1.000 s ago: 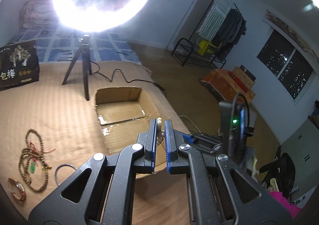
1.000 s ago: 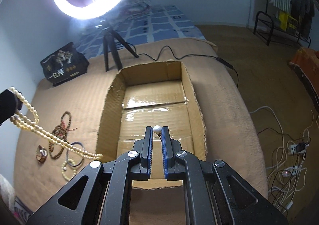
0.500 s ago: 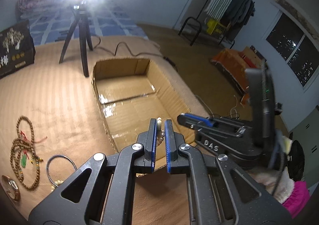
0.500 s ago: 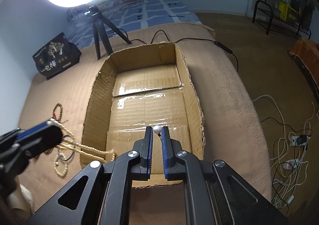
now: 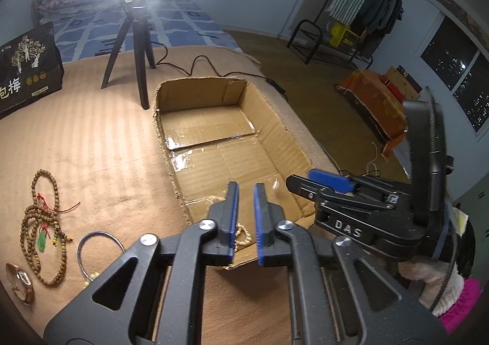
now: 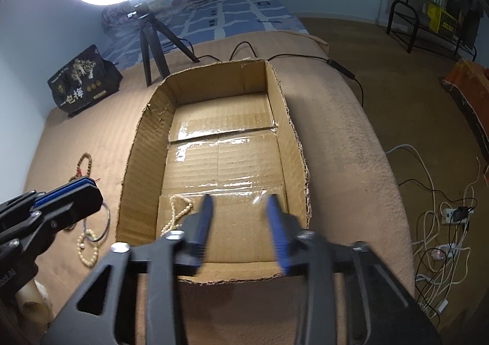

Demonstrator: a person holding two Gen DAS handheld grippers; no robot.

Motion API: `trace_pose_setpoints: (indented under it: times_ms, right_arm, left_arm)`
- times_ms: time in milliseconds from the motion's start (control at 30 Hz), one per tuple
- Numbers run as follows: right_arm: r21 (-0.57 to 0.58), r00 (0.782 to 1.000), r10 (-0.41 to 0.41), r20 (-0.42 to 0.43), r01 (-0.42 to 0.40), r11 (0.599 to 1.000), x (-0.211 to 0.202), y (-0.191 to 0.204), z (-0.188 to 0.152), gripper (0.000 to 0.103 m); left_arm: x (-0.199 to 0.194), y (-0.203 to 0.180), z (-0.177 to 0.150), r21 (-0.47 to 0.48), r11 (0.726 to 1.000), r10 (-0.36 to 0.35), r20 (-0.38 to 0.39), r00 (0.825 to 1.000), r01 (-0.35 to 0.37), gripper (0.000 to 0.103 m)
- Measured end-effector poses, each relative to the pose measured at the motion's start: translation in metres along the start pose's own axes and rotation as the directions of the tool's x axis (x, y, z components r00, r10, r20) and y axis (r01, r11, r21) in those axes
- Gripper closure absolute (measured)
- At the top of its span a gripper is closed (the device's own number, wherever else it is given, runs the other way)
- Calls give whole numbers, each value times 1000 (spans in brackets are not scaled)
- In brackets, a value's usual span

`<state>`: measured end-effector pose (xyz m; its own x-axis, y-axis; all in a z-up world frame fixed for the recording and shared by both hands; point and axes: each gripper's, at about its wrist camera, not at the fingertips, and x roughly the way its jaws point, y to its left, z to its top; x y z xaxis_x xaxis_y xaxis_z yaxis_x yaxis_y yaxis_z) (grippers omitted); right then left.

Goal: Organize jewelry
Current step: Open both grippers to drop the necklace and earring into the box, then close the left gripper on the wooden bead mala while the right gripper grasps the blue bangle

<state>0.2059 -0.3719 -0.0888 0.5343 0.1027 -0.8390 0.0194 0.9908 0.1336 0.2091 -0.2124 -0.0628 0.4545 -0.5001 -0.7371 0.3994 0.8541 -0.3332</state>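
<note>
Your open brown cardboard box (image 6: 220, 158) lies straight ahead of both sets of jaws, and the string of cream pearl beads (image 6: 177, 216) now rests on its floor in the near left corner, just ahead of and left of the right jaws. In the left wrist view, a loop of it shows just below and between the left jaws.

The right gripper (image 6: 241, 222) has just been opening, and its jaws stand well apart with nothing between them. A small pale blur (image 6: 258, 198) sits ahead of the right jaw; whether it is a falling pearl piece I cannot tell.

The left gripper (image 5: 245, 216) has also just been opening. Its jaws show a narrow gap and the pads do not seem to press on the beads. To finish the drop well, spread those jaws wider and lift straight up so no loop snags on a pad.

The next pieces lie well left of your left jaws: brown wooden bead strands (image 5: 39, 222), a thin round metal bangle (image 5: 99, 248), and a tan-strapped wristwatch (image 5: 20, 282).

Readable writing: "DAS" on the right gripper's body (image 5: 348, 224), and "包梅" on the black printed bag (image 5: 26, 69).
</note>
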Motion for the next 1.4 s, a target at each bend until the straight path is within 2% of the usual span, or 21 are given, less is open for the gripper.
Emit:
trace_pose_setpoints:
  times_ms: [33,67,333,400,467,600,700,933,1067,1200,1400]
  right_arm:
    - [-3,1000,-3,5,3,1000,-1,1,0,57]
    - [-9,1000,-6,10,6,1000,-2,2,0,57]
    - [-28,999,-26,18,27,999,-6,7,-3,56]
    - [-34,999,-28,23,28,999,-8,9,-4,55]
    - [-40,999,-31,31,32,999,-10,12,-4,47]
    - [-43,997,-39,67,42,998,-18,21,-2,42]
    - [-48,995,-42,88,46,998,-22,30,-1,34]
    - [-88,995,-2,97,10,996,-24,59,1,33]
    - [-115,996,28,90,-17,993,-26,76,-1,32]
    - [-140,994,75,79,-64,988,-28,93,-4,32]
    - [-189,989,144,18,-138,972,-19,120,-13,32]
  left_arm:
    - [0,1,0,-1,1000,3,0,1000,-3,81]
    - [-1,2,0,-3,1000,8,3,1000,-8,80]
    - [-13,13,-4,-15,999,44,20,999,-44,79]
    - [-15,16,-6,-16,998,55,20,998,-54,74]
    - [-19,20,-8,-17,997,71,27,997,-70,60]
    - [-30,31,-11,-31,995,100,35,994,-99,58]
    - [-41,42,-14,-49,992,115,47,992,-112,52]
    - [-70,77,-15,-64,986,160,67,985,-156,51]
    - [-90,110,-13,-128,978,175,51,983,-168,51]
    - [-109,149,-13,-173,962,223,51,974,-211,51]
    - [-116,204,-25,-251,937,254,7,967,-244,51]
